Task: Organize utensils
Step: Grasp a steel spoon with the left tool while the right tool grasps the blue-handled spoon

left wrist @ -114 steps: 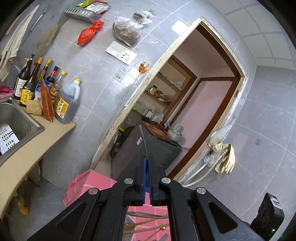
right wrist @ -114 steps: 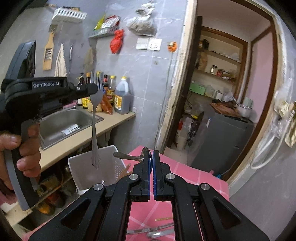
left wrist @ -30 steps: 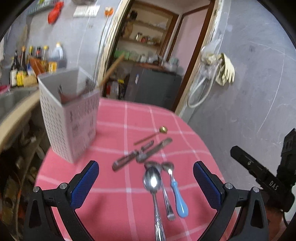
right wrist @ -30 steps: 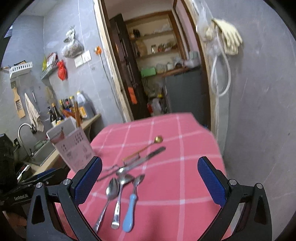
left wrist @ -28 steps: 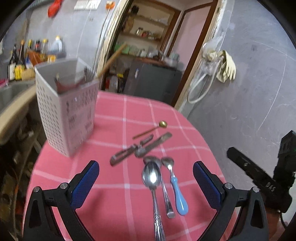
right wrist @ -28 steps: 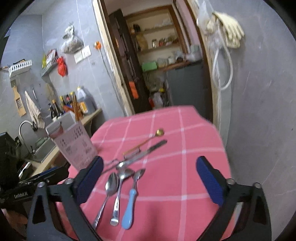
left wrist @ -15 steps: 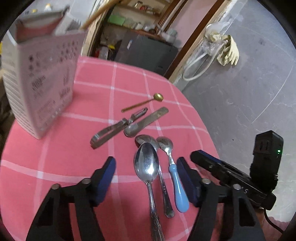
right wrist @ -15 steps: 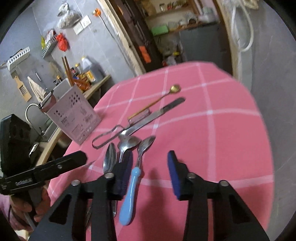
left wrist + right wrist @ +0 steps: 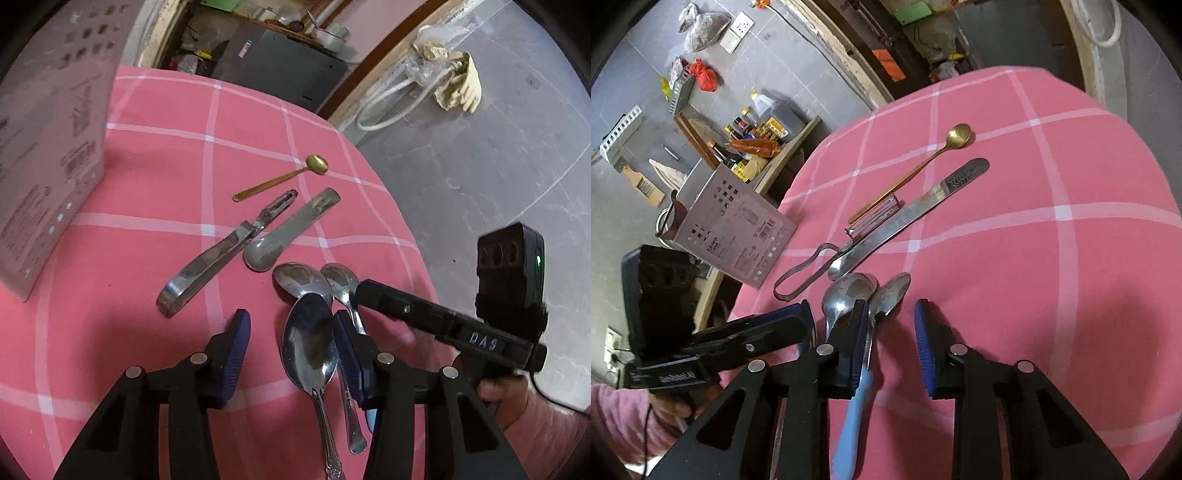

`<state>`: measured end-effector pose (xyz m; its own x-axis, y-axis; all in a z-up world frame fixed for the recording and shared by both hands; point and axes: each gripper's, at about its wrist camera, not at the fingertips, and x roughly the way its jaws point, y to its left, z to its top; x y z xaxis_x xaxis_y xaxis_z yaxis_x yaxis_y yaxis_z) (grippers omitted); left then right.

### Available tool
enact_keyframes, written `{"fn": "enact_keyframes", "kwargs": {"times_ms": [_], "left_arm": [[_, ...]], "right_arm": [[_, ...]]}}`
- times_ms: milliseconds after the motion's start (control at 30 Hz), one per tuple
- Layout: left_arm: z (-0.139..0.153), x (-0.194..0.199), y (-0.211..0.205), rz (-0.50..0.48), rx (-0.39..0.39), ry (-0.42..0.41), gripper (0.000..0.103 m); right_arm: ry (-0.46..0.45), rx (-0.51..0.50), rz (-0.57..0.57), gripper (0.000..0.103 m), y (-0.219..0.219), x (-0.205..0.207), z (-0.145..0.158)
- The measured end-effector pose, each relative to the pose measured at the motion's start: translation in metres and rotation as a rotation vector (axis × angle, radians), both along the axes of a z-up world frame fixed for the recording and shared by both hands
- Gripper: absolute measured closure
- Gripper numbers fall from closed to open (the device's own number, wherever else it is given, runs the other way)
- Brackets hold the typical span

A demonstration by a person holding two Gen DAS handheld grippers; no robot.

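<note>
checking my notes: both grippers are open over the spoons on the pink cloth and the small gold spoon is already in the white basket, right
Not quite: the gold spoon still lies on the pink cloth, apart from the white basket, as the right wrist view shows. Left gripper and right gripper are indeed open over the spoons.

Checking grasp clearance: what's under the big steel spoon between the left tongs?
The large steel spoon overlaps the bowl rim of a second steel spoon, whose handle runs beside it. Elsewhere it lies on the pink checked tablecloth. Its handle end is hidden by the open left tongs.
</note>
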<state>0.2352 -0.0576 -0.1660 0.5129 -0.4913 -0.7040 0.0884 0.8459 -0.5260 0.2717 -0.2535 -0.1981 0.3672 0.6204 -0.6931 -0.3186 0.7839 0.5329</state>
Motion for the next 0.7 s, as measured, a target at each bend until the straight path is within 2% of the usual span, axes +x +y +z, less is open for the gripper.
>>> {"fn": "enact_keyframes", "kwargs": {"times_ms": [200,333,433,700], "left_arm": [[-0.002,0.007,0.001,-0.023,0.011,0.014,0.074],[-0.003,0.008,0.002,-0.024,0.002,0.021,0.077],[-0.004,0.009,0.001,-0.041,-0.022,0.036,0.080],[-0.006,0.009,0.003,-0.043,-0.058,0.068,0.090]], "right_arm": [[0.040,-0.005,0.040,0.081,0.011,0.008,-0.001],[0.067,-0.031,0.074,0.081,0.024,0.015,-0.001],[0.100,-0.044,0.087,0.085,0.025,0.023,-0.003],[0.232,0.055,0.077,0.089,0.026,0.041,-0.017]]}}
